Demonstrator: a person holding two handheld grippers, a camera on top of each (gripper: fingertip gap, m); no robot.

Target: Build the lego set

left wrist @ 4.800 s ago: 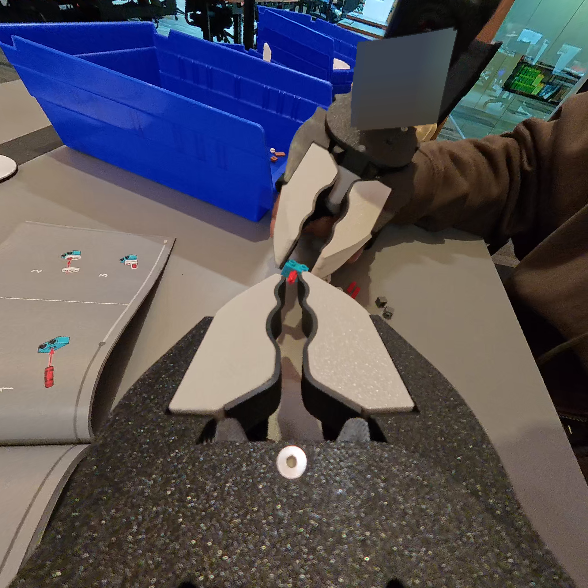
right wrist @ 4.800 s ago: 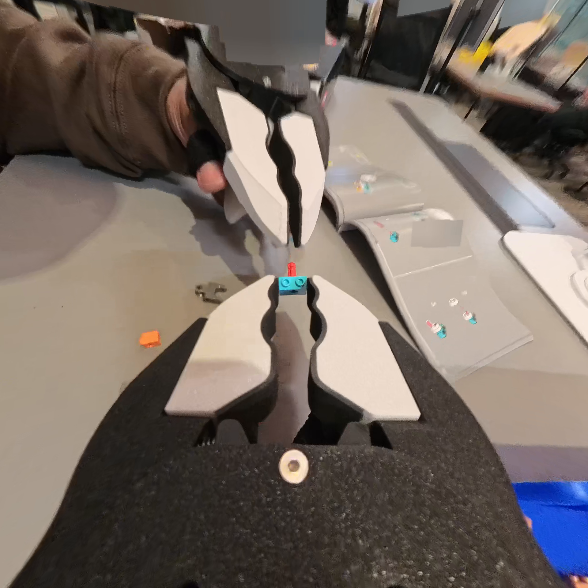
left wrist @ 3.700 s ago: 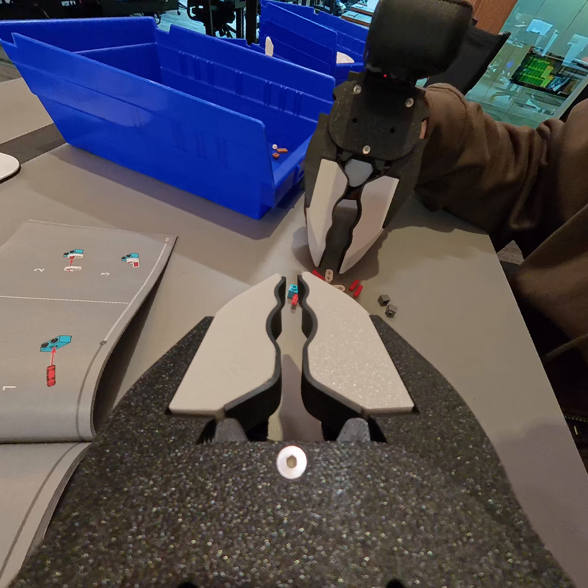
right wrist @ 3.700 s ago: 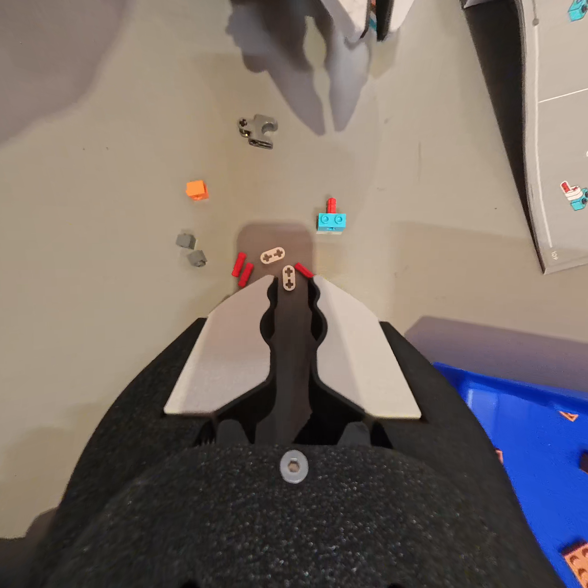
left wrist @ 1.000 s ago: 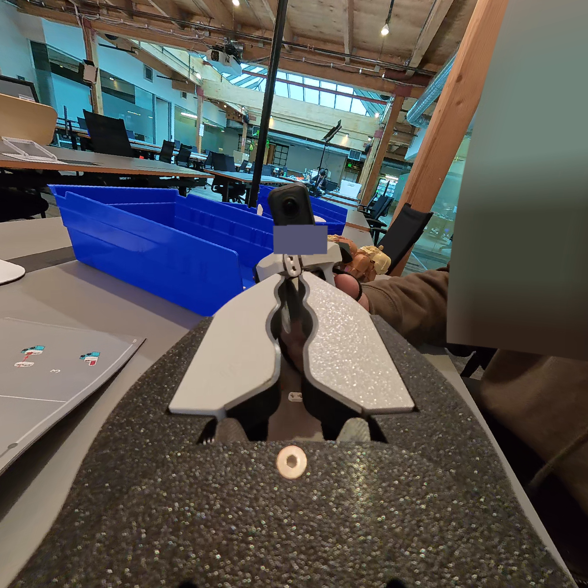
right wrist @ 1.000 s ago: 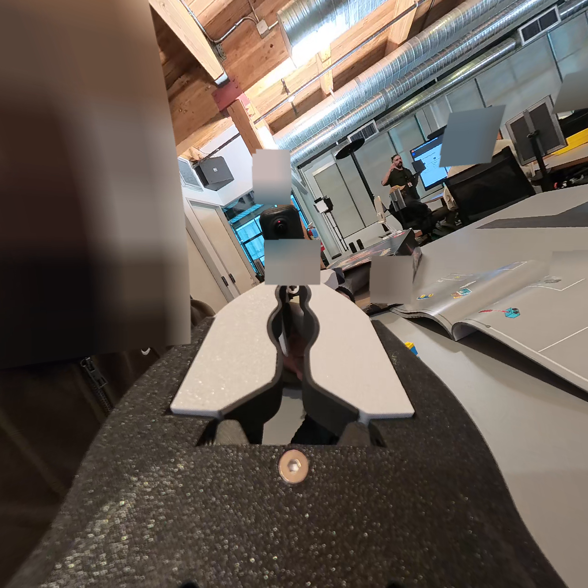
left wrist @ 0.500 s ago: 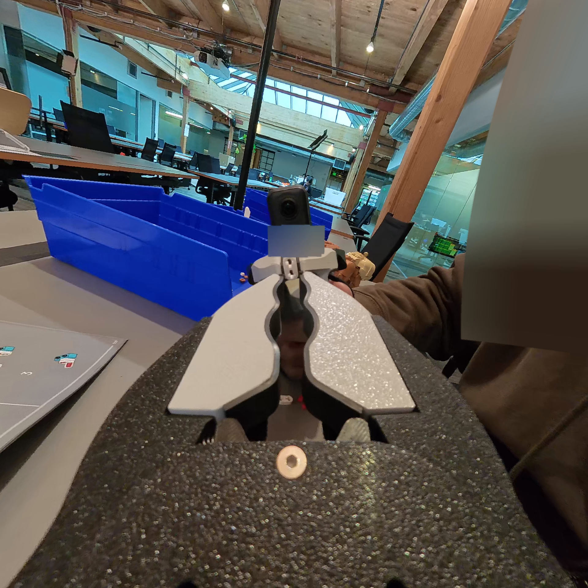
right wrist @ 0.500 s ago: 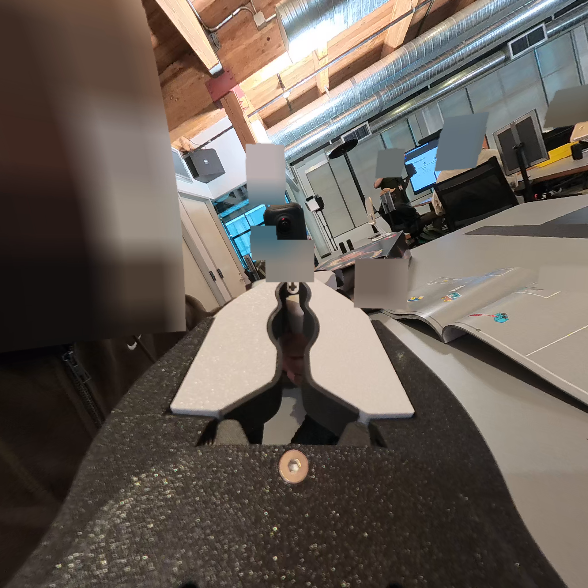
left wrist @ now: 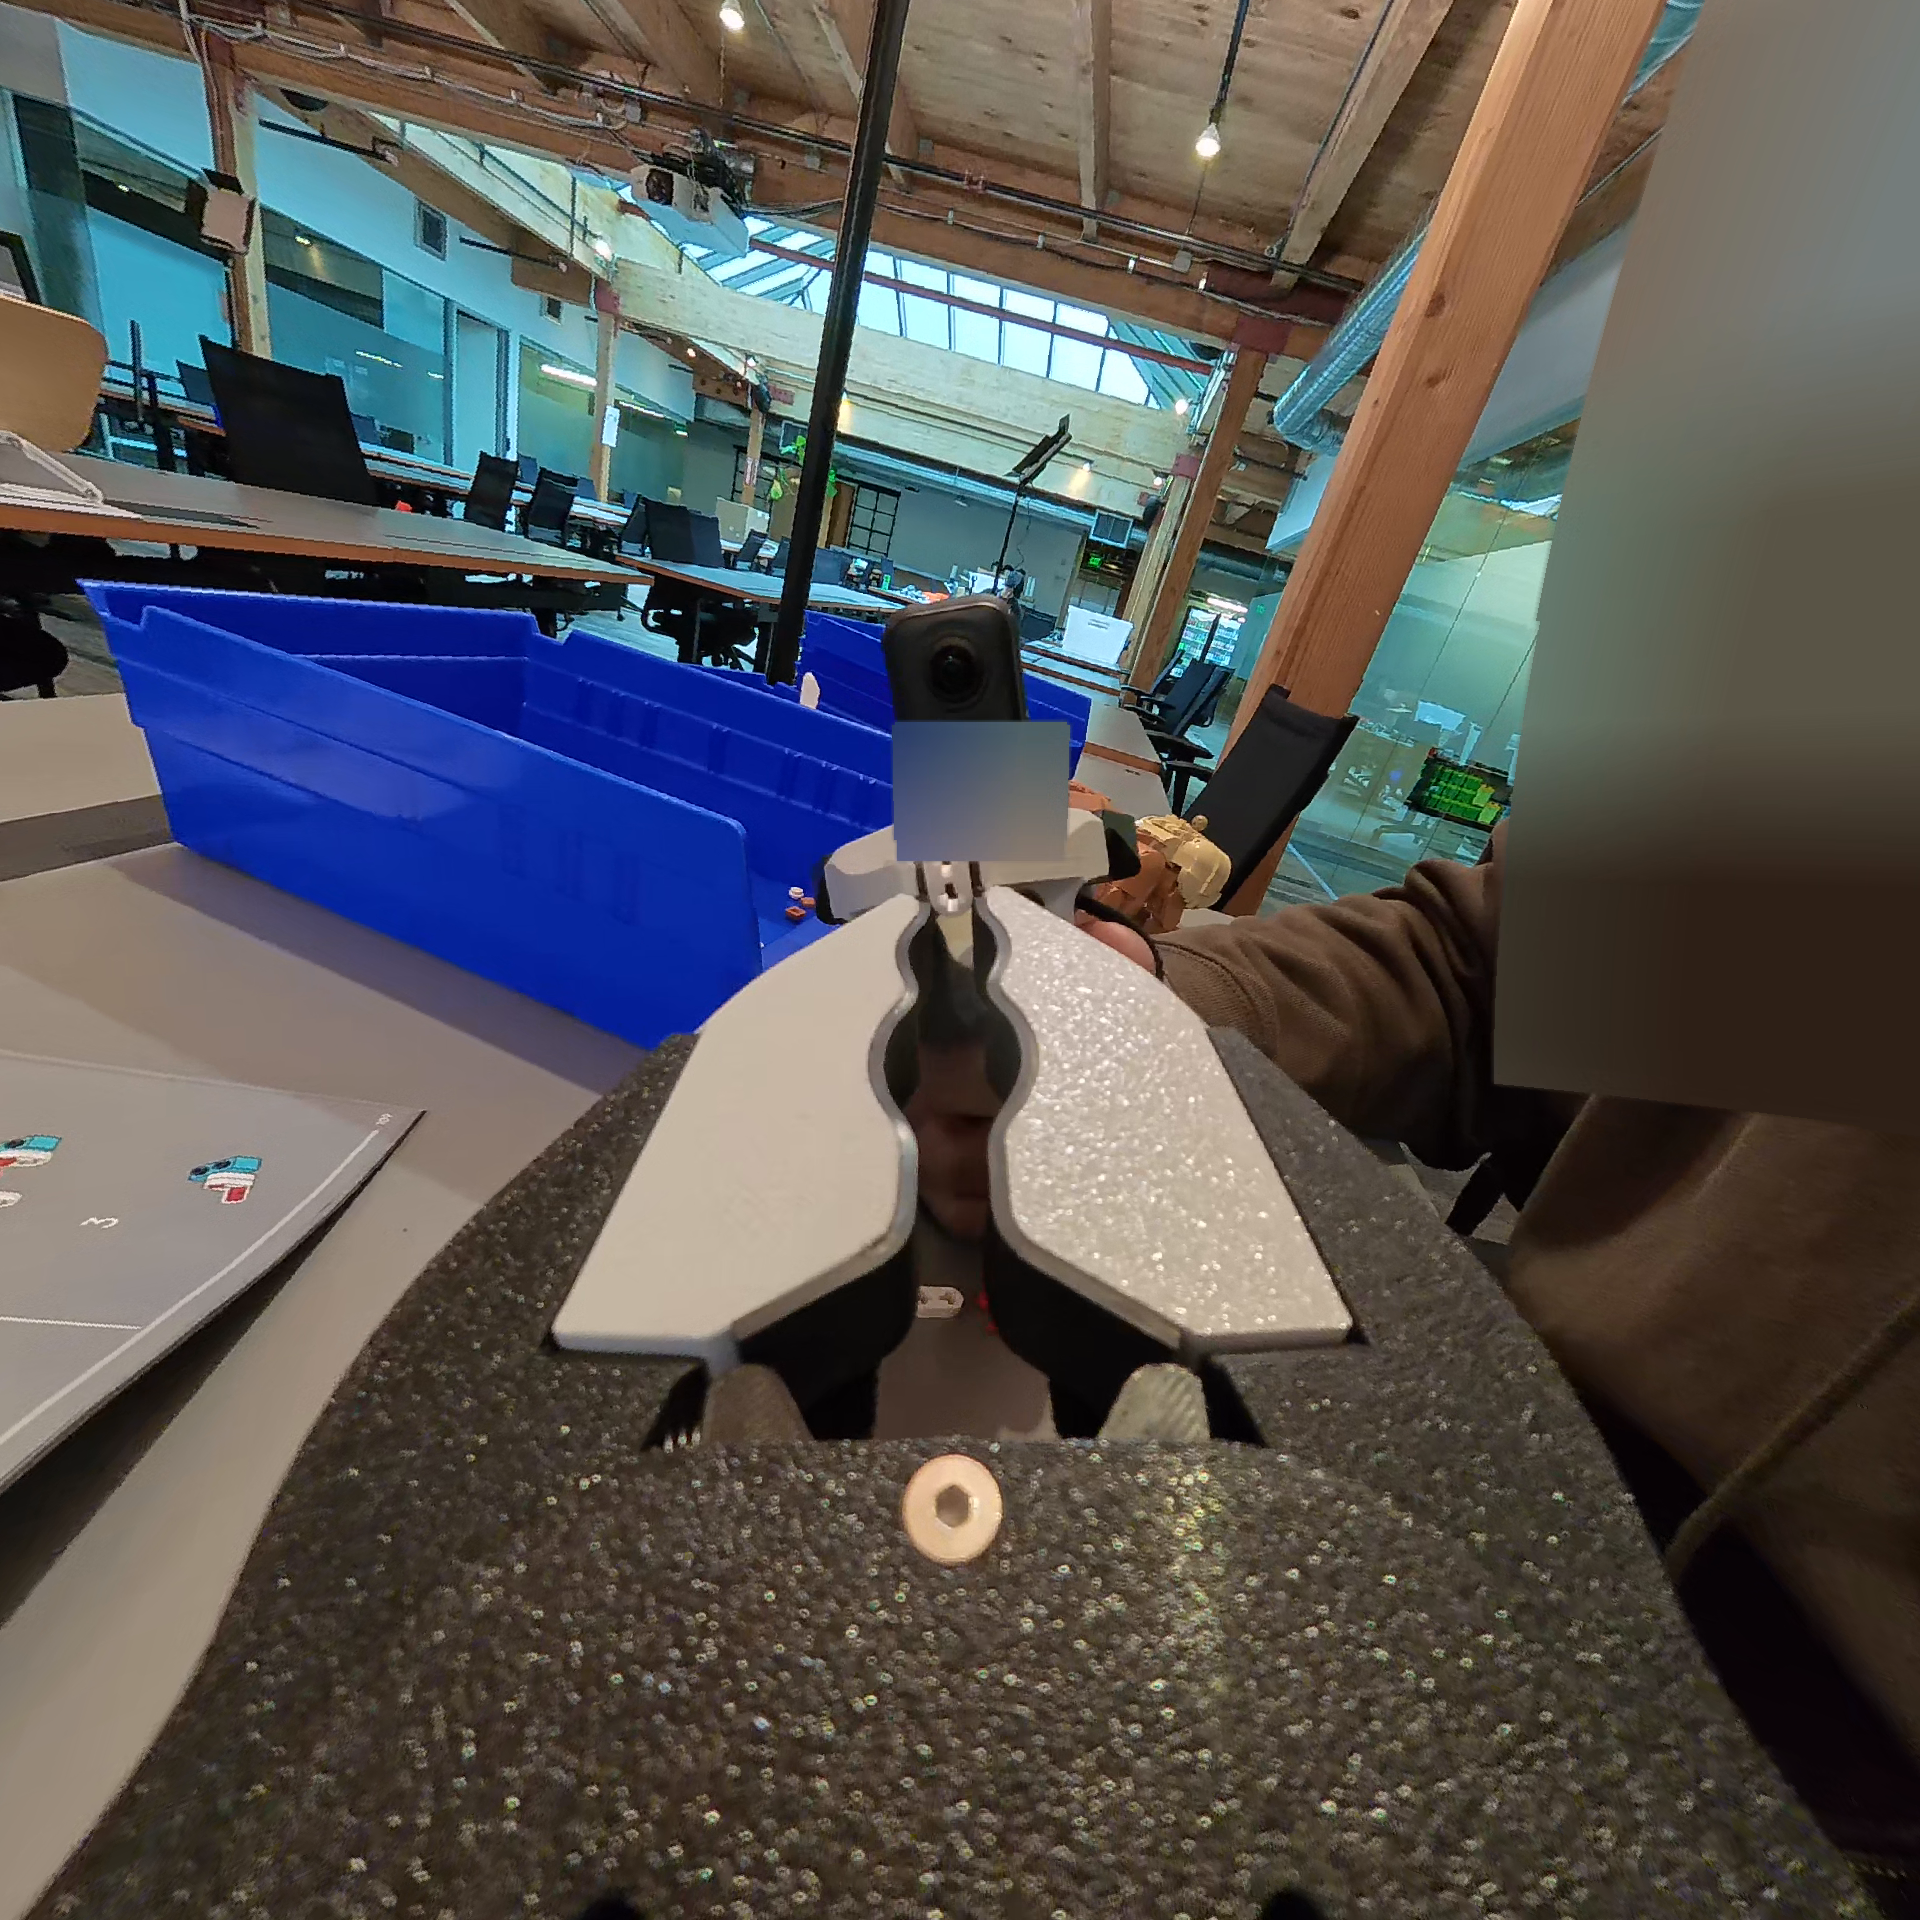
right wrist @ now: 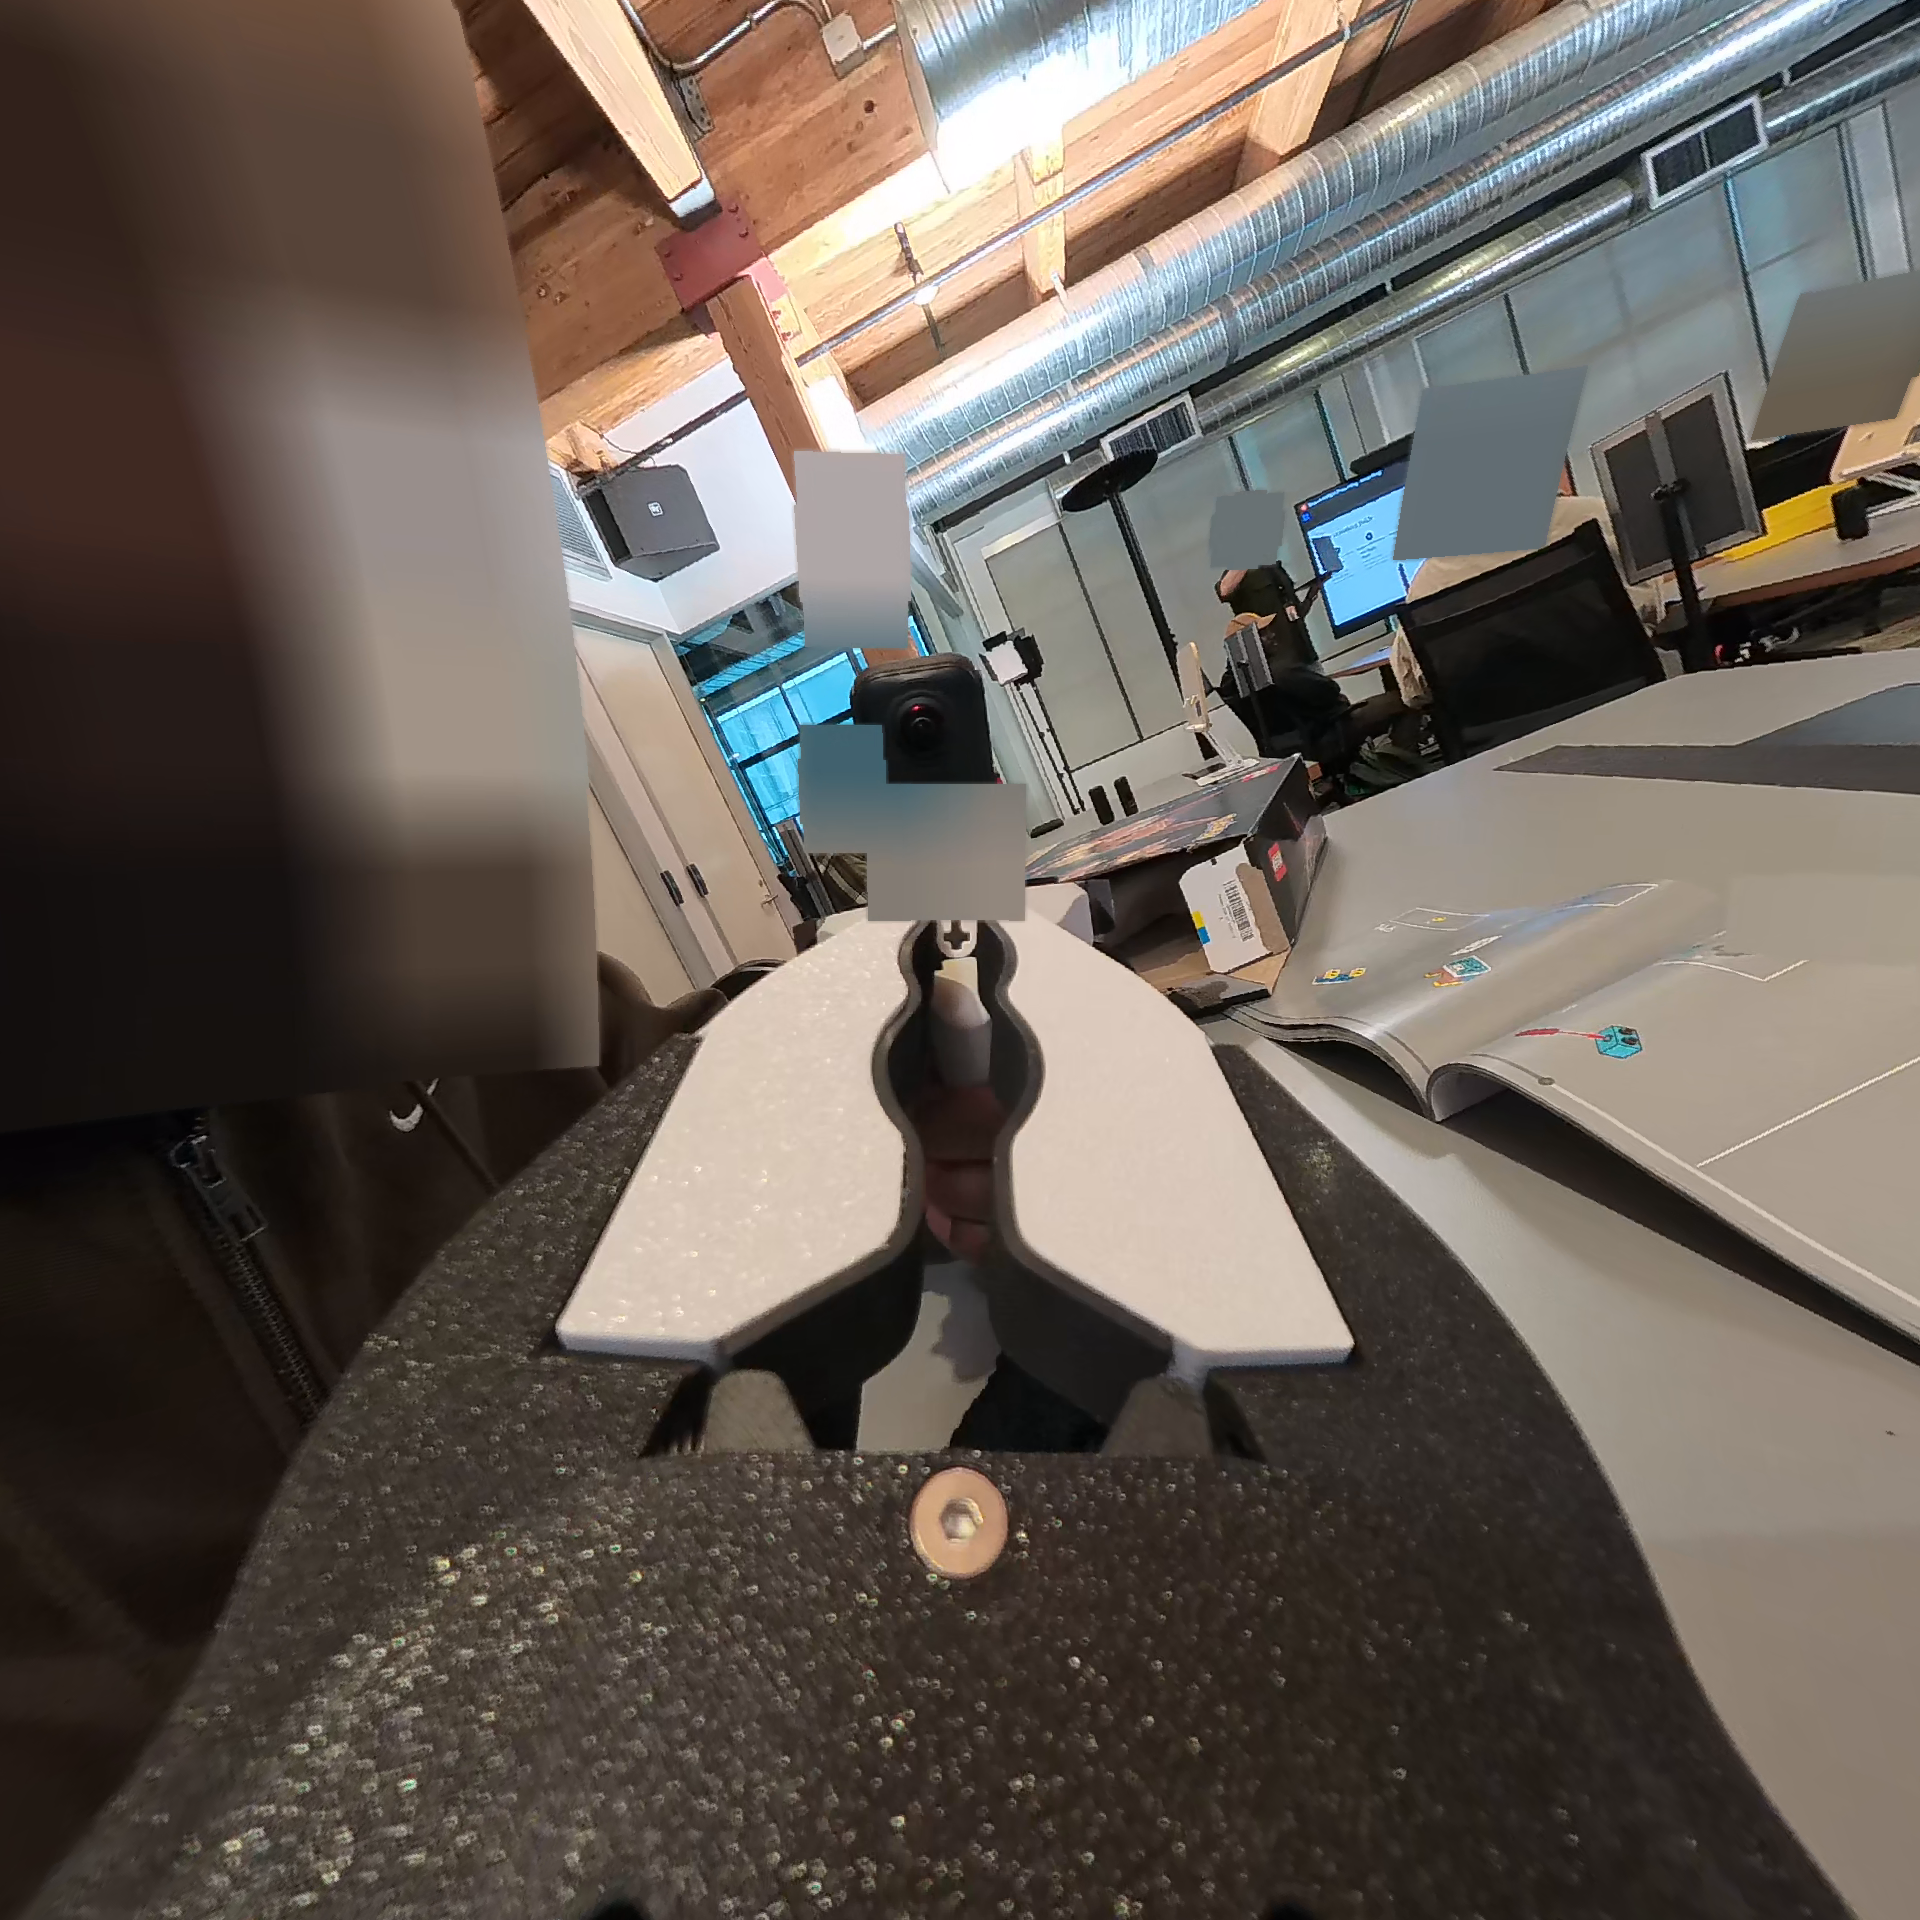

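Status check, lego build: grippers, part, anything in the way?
Right gripper shut on white link, raised above the table. Left gripper shut, tips meeting the same link; its grip unclear. Nothing between the tips but the link.

Each of the 2 views sits low behind its own pair of grey fingers, raised off the grey tabletop (left wrist: 260, 997) and tilted up towards the wooden ceiling. The left wrist view faces the right gripper (left wrist: 951, 894) close ahead, with the blue plastic bin (left wrist: 436, 821) behind. The right wrist view faces the left gripper (right wrist: 954, 940) equally near, past the open grey instruction booklet (right wrist: 1621, 1091). The 2 cameras look at each other, tip to tip, sharing the small white flat piece (left wrist: 948, 883) between them.
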